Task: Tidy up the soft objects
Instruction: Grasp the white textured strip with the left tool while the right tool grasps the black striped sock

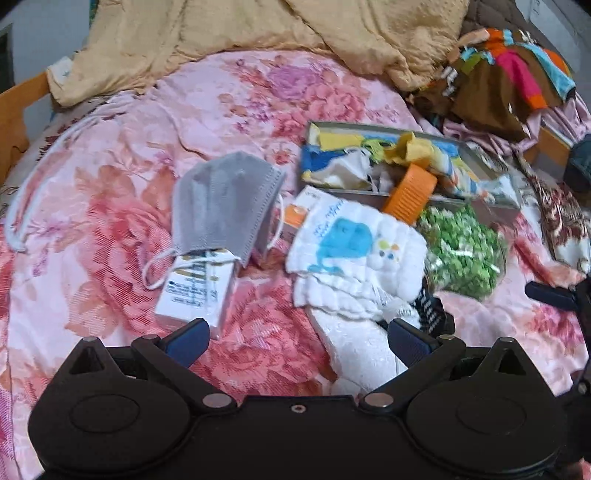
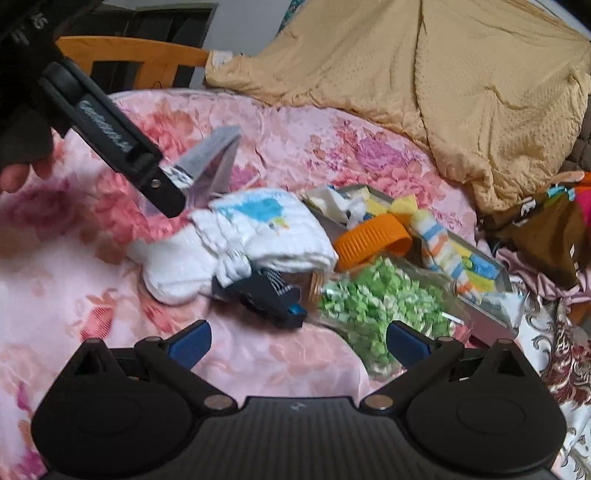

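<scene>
Far left, a wooden bed rail (image 1: 14, 107) marks the edge; inside it, a loose white cord (image 1: 40, 155) on the pink floral bedspread (image 1: 122, 206), with open cloth around. My left claw (image 1: 295, 341) hangs wide, holding nothing. Next, a grey fabric face mask (image 1: 225, 203) draped over a small white carton (image 1: 197, 291). Then a folded white cloth with a blue whale print (image 1: 354, 247), overlapping a white padded piece (image 1: 354, 347). Behind, a shallow grey tray (image 1: 491, 173) of bright rags, and an orange ribbed lid (image 1: 408, 194) on a jar of green wrapped sweets (image 1: 463, 251). My right claw (image 2: 297, 343) gapes wide, empty. A tan quilted blanket (image 1: 258, 33) lies crumpled behind; multicoloured clothing (image 1: 517, 70) is heaped at the right.
</scene>
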